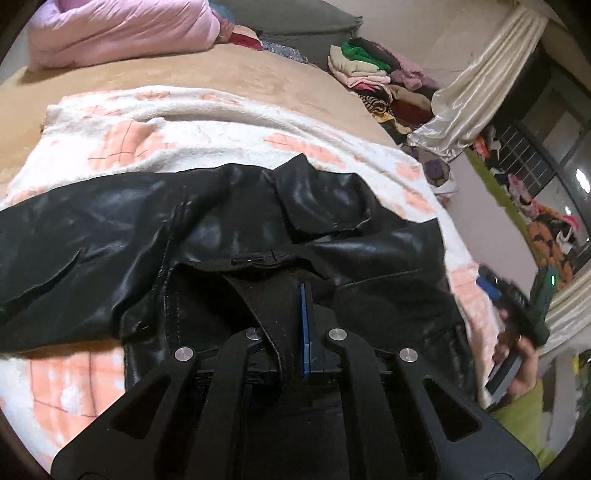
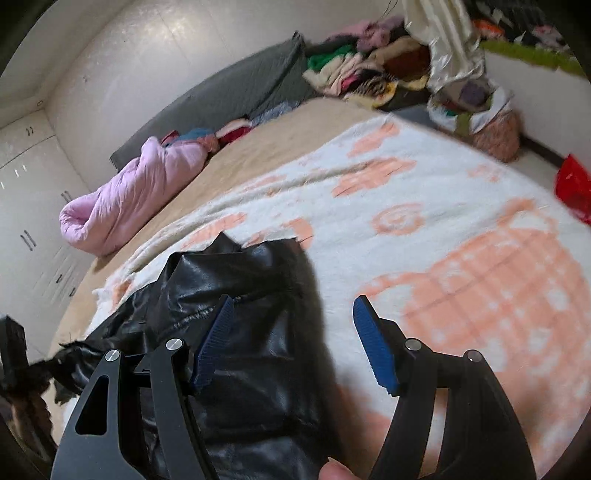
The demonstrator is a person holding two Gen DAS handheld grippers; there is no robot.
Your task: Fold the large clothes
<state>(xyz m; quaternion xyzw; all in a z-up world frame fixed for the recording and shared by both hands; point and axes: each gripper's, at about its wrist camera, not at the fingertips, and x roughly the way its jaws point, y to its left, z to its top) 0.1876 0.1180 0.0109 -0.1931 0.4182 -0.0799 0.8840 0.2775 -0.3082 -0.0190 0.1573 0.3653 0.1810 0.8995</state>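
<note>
A black leather jacket (image 1: 221, 229) lies crumpled on a white and peach blanket (image 1: 147, 140) on the bed. My left gripper (image 1: 295, 314) is shut on a black fabric edge of the jacket, with a blue pad showing beside the cloth. In the right wrist view the jacket (image 2: 236, 332) lies at the lower left on the blanket (image 2: 443, 221). My right gripper (image 2: 291, 332) is open and empty, with its left blue pad over the jacket's edge and its right pad over the blanket. The right gripper also shows at the far right of the left wrist view (image 1: 517, 314), held in a hand.
A rolled pink quilt (image 1: 122, 29) lies at the head of the tan bed (image 1: 221, 74). A pile of mixed clothes (image 1: 373, 74) sits by the wall, next to a cream curtain (image 1: 480, 81). A red bag (image 2: 574, 188) is on the floor beyond the bed.
</note>
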